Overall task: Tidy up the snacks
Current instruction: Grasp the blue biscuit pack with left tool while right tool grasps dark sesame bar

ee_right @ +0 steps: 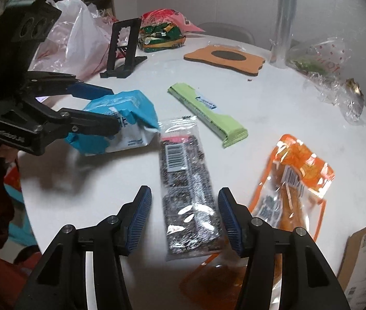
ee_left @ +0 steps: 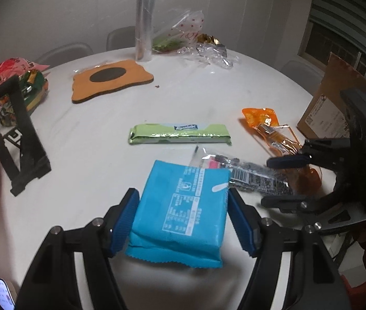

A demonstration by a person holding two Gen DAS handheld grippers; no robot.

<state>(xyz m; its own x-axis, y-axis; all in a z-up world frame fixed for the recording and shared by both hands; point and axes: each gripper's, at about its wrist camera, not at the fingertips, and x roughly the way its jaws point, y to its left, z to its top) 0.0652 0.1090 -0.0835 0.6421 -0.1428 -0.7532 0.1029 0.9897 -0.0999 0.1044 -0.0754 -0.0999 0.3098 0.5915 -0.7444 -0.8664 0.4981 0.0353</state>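
Left hand-held gripper (ee_left: 183,219) clamped on blue pack (ee_left: 183,214) above the counter (ee_left: 100,139); right hand-held gripper (ee_right: 184,218) apart, straddling dark packet (ee_right: 185,191), pads not touching; only right view shows white bag (ee_right: 79,38).

White round table (ee_left: 100,139) — green bar (ee_left: 180,134), orange pouch (ee_left: 273,131), dark seaweed pack (ee_right: 188,180), cork mat (ee_left: 110,80), black stand (ee_left: 15,134).
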